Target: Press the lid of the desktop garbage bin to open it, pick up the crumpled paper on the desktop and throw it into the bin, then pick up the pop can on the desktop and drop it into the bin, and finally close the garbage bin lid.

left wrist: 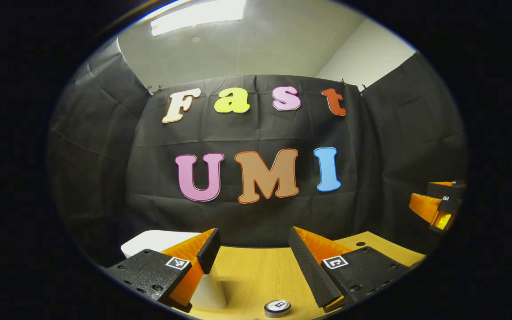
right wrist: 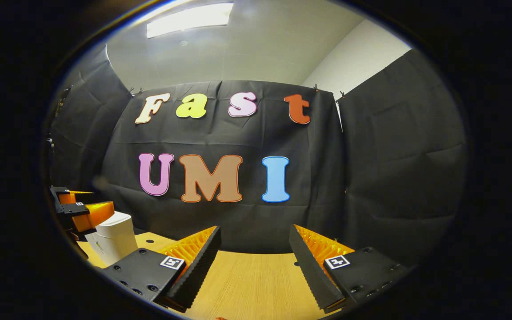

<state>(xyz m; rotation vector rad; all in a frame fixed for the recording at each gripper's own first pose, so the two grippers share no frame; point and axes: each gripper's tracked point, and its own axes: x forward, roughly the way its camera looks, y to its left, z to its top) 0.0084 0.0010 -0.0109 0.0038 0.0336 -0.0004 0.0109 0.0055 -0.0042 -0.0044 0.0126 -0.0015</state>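
Left gripper (left wrist: 252,250) hovered with jaws spread and empty over the wooden desk (left wrist: 256,275), the white bin (left wrist: 158,242) just past its left finger with lid apparently down, the pop can (left wrist: 277,307) upright on the desk near and below the fingers. Right gripper (right wrist: 254,251) likewise gaped empty, the bin (right wrist: 114,242) far to its left beside the other gripper. Task looked unstarted: lid unpressed, can untouched, everything left; left gripper view gave the can, right gripper view gave the bin's side; crumpled paper couldn't be placed.
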